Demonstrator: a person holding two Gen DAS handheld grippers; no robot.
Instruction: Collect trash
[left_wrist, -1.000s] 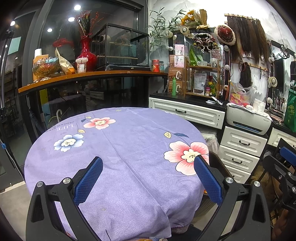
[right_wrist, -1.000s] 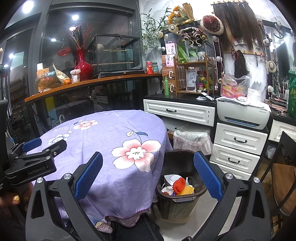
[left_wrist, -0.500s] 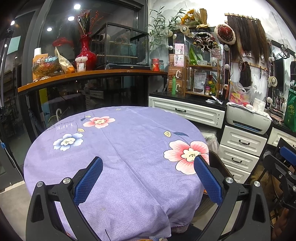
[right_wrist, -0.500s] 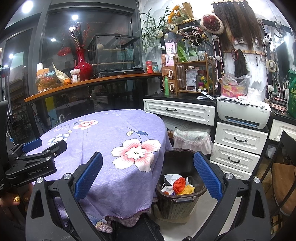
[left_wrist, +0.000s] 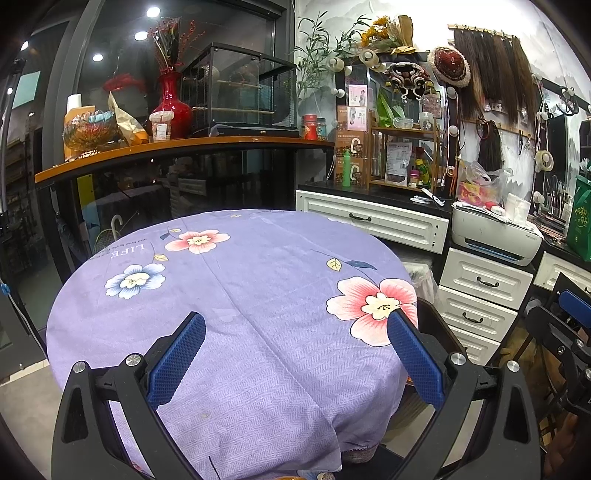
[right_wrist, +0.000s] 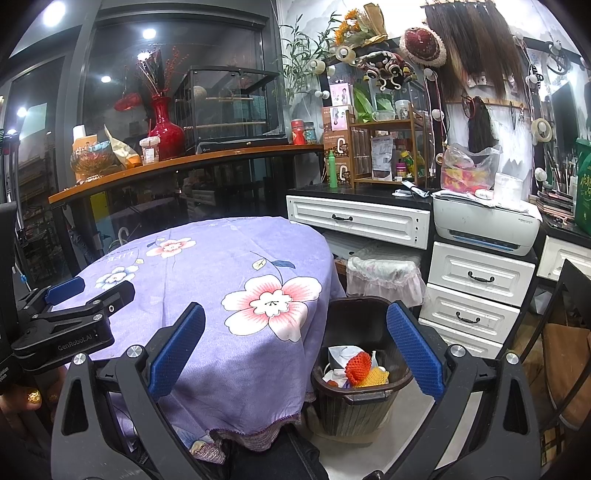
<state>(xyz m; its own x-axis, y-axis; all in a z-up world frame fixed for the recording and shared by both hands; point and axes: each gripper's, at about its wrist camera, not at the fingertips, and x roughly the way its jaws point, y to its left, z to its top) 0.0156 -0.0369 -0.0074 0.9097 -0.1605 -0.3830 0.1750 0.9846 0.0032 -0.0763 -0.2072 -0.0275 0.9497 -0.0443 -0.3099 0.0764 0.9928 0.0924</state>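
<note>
A round table with a purple floral cloth (left_wrist: 258, 295) fills the left wrist view, with nothing lying on it. My left gripper (left_wrist: 295, 354) is open and empty above its near edge; it also shows at the left of the right wrist view (right_wrist: 66, 314). My right gripper (right_wrist: 295, 350) is open and empty, held over the table's right edge (right_wrist: 240, 332). Below it a dark brown bin (right_wrist: 360, 391) stands on the floor and holds trash: an orange net (right_wrist: 358, 365), a yellow net and white scraps. In the left wrist view the bin's rim (left_wrist: 439, 325) peeks out behind the right finger.
White drawers (right_wrist: 480, 295) and a printer (right_wrist: 487, 229) stand right of the bin. A lace-covered box (right_wrist: 384, 277) sits behind the bin. A wooden counter (left_wrist: 166, 147) with a red vase runs behind the table. A dark chair (right_wrist: 561, 332) is at far right.
</note>
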